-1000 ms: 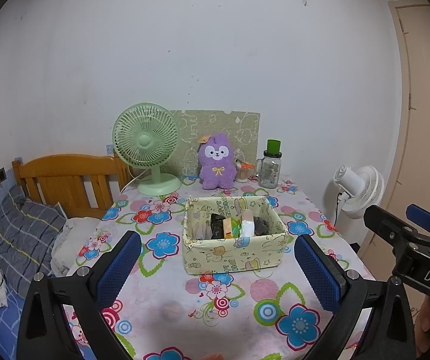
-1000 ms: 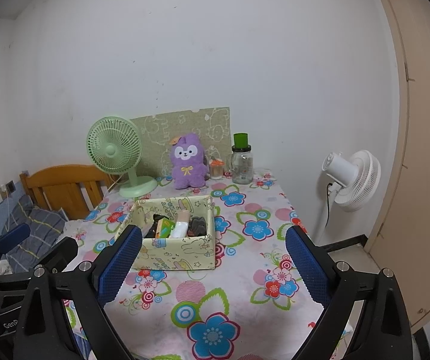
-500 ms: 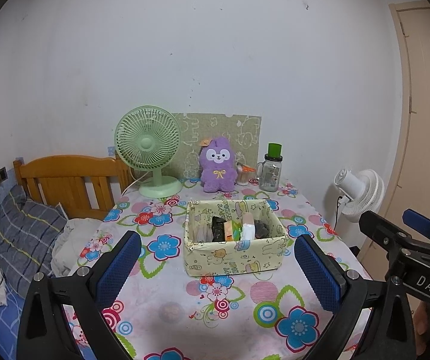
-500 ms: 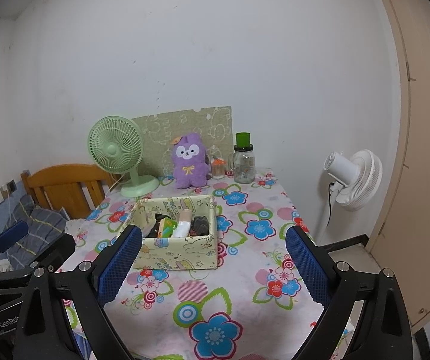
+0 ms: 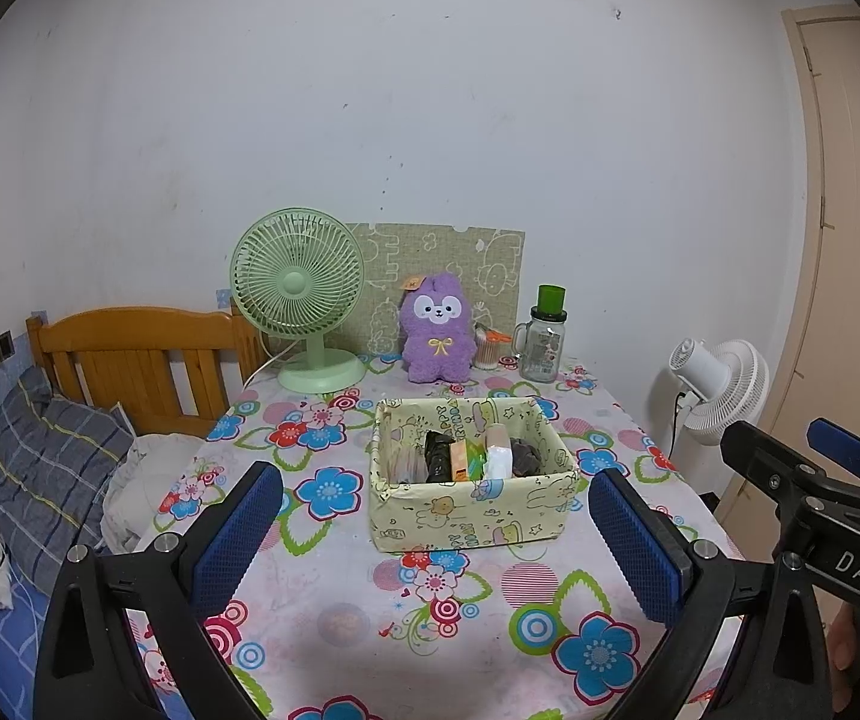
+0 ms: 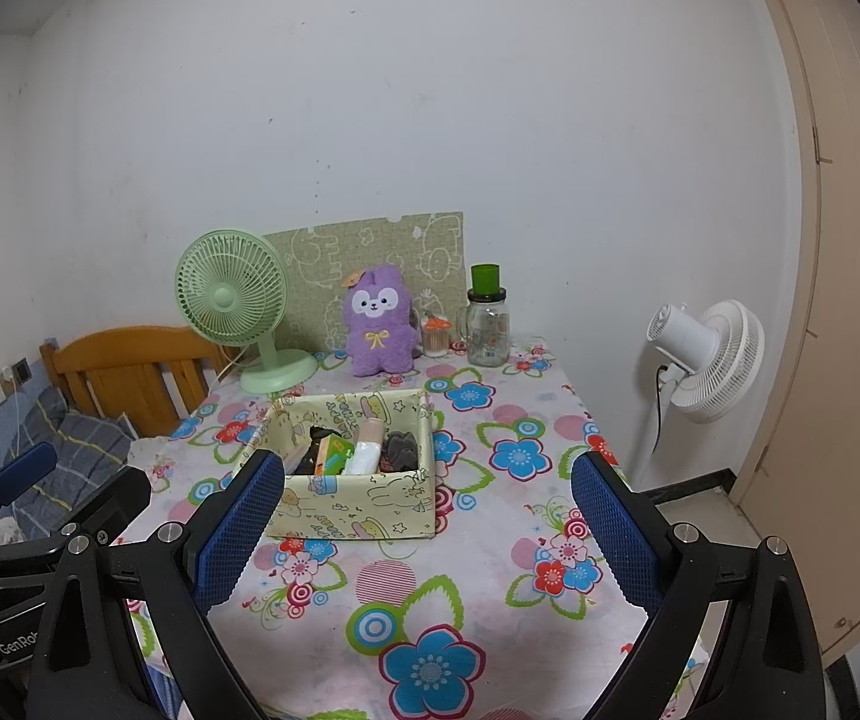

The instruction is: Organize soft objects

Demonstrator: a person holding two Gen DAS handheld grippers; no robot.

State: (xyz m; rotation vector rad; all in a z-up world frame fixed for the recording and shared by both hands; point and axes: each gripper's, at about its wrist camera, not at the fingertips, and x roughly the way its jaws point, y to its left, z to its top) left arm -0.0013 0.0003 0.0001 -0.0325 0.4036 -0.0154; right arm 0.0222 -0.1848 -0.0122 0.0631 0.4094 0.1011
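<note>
A pale yellow fabric box (image 5: 470,504) (image 6: 357,504) stands in the middle of the flowered table (image 5: 321,600) (image 6: 490,570). It holds several small items, among them dark rolled pieces, a green-orange packet and a white roll. A purple plush toy (image 5: 434,329) (image 6: 379,319) sits upright at the table's back. My left gripper (image 5: 436,540) is open and empty above the near table edge. My right gripper (image 6: 426,531) is open and empty, also short of the box.
A green desk fan (image 5: 300,300) and a patterned board (image 5: 493,264) stand at the back. A glass jar with a green lid (image 5: 544,336) is right of the plush. A white floor fan (image 6: 706,360) stands right of the table; a wooden bed (image 5: 129,360) is on the left.
Both grippers have risen and drawn back slightly, so the table and box sit a little lower and smaller in view. The jaws stay open.
</note>
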